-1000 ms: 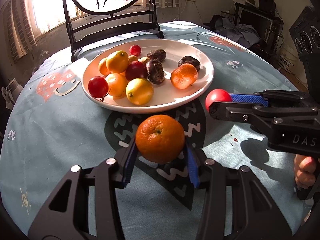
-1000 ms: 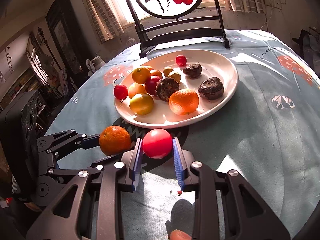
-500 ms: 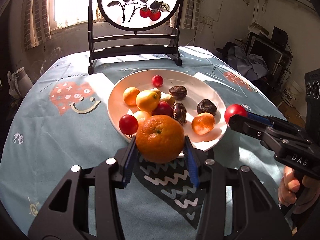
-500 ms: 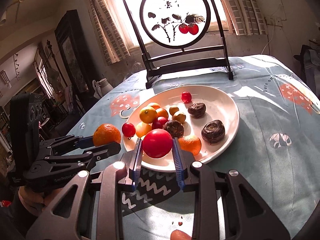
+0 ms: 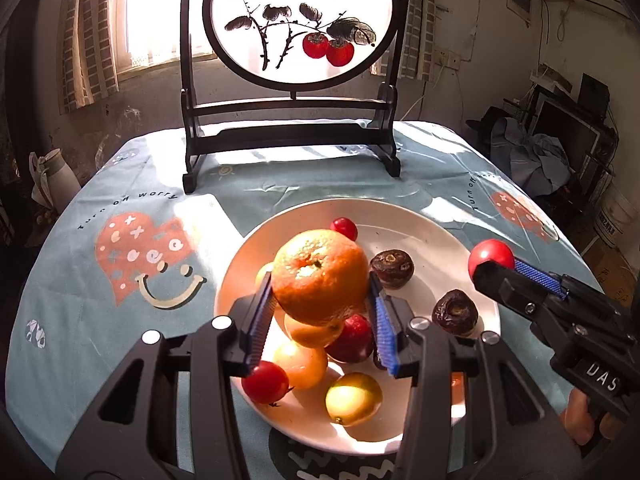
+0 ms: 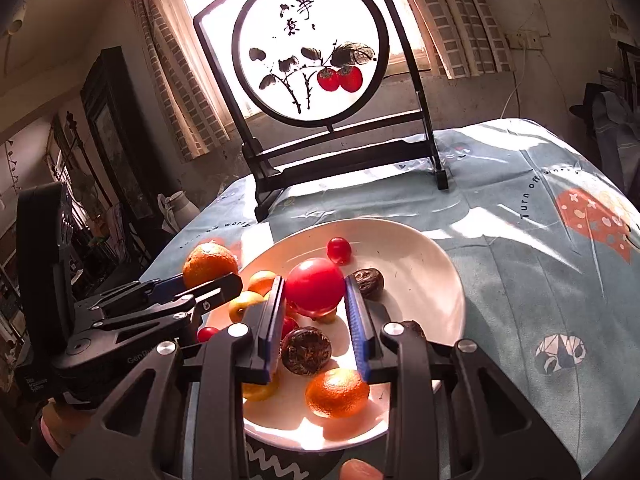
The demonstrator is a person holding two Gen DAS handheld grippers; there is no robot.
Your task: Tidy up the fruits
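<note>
orange: clamped in left tool, above plate | red tomato: clamped in right tool, over plate's fruit pile | plate: on tabletop, in front of painted screen

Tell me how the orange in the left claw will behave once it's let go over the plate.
The orange is round, so it will likely roll. The plate is already crowded with fruit, so it may nudge pieces aside. Its rind looks firm, probably safe from bruising.

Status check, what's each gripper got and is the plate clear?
Left gripper clamps orange. Right gripper clamps red fruit. Plate crowded; far side bare.
</note>
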